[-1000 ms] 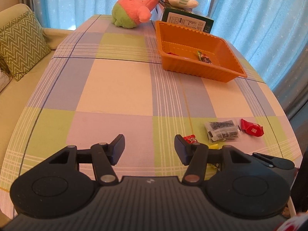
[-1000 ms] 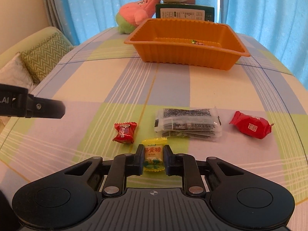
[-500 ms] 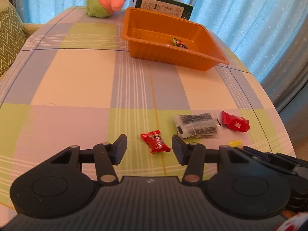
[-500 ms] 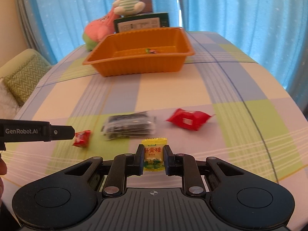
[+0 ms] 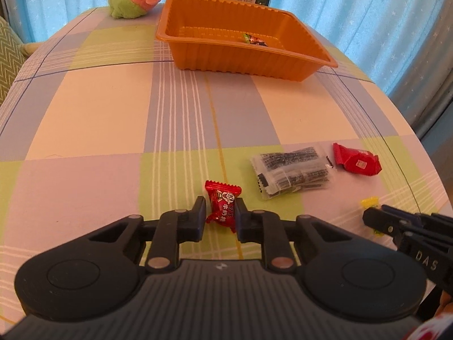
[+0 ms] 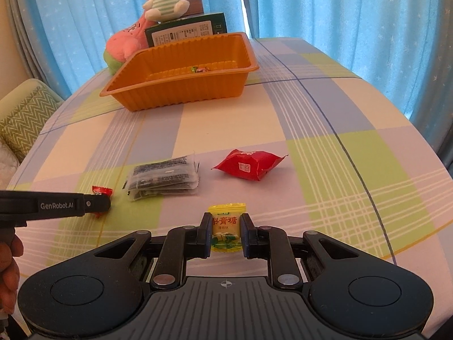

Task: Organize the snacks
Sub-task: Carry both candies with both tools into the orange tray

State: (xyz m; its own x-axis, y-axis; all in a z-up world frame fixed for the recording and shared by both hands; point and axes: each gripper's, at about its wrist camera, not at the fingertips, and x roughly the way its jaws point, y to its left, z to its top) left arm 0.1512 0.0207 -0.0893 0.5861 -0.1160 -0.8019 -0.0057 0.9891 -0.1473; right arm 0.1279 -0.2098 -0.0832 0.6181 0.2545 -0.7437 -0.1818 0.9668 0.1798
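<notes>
**Two tools, two candies, tray waiting**

Left tool (image 5: 219, 215) closed around small red candy (image 5: 222, 205), lower centre. Right tool (image 6: 226, 233) clamped on yellow candy (image 6: 227, 231), lower centre. Likely mid-pickup; next, carrying both up to orange tray (image 6: 181, 90), upper centre. Clear packet (image 6: 164, 177) and red pouch (image 6: 249, 165) left mid-frame on checked bench (image 6: 325, 130). Blue curtains, plush toys behind.

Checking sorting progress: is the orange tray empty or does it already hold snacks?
Not empty, but nearly: the orange tray holds one small green-and-dark wrapped candy on its floor; the rest of the visible floor is bare.
</notes>
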